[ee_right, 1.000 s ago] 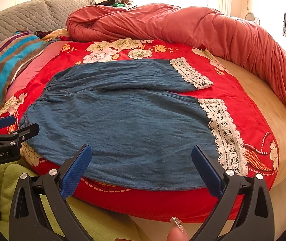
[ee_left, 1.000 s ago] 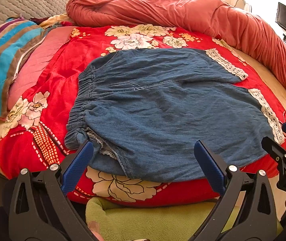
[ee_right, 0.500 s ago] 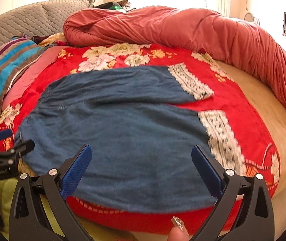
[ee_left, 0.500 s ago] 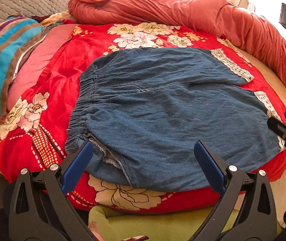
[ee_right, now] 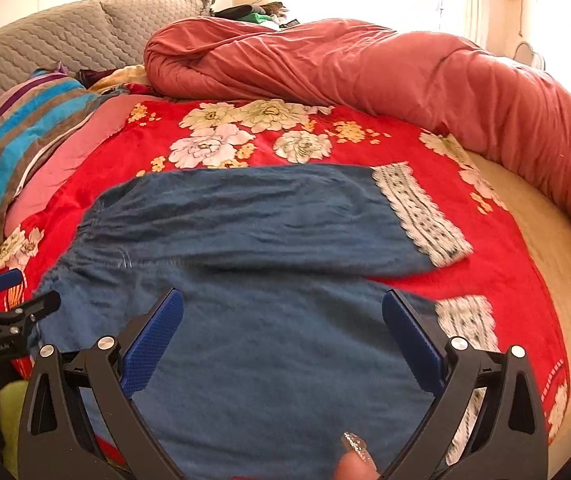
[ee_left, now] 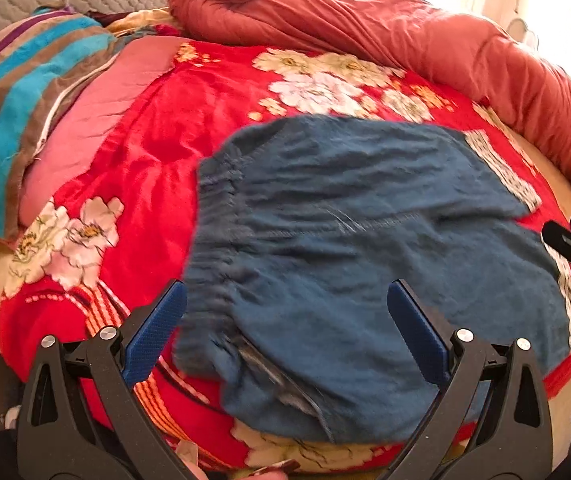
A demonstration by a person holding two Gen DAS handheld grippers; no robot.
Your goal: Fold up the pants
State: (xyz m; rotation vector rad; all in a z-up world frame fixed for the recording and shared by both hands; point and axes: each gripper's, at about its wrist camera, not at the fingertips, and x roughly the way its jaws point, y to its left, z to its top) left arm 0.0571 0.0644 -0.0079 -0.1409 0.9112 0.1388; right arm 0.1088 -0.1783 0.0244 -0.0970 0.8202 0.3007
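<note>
Left gripper found with jaws spread wide, holding nothing, poised over the gathered waistband end of the denim pants. Right gripper likewise spread wide and empty, poised over the nearer leg, close to its lace cuff. No contact with fabric confirmed for either tool; both views blurred.

Pants found laid flat on the red floral blanket, waistband toward the striped towel, the two legs splayed apart with a wedge of blanket showing between them. Far leg's lace cuff lying toward the rolled red duvet. No fold yet made, by the look of the lie.

Risks noted, as judgement only:
- Near edge of the pants draped over the rounded front of the bed; a pinch there likely to catch the blanket as well and drag it along.
- Near waistband corner bunched and partly turned; a grip on one layer only likely to leave the lower layer behind and skew the fold.
- Uneven lift between the two grippers likely to set the near leg crooked on the far one, cuffs mismatched.
- Soft denim likely to sag and crease mid-span.
</note>
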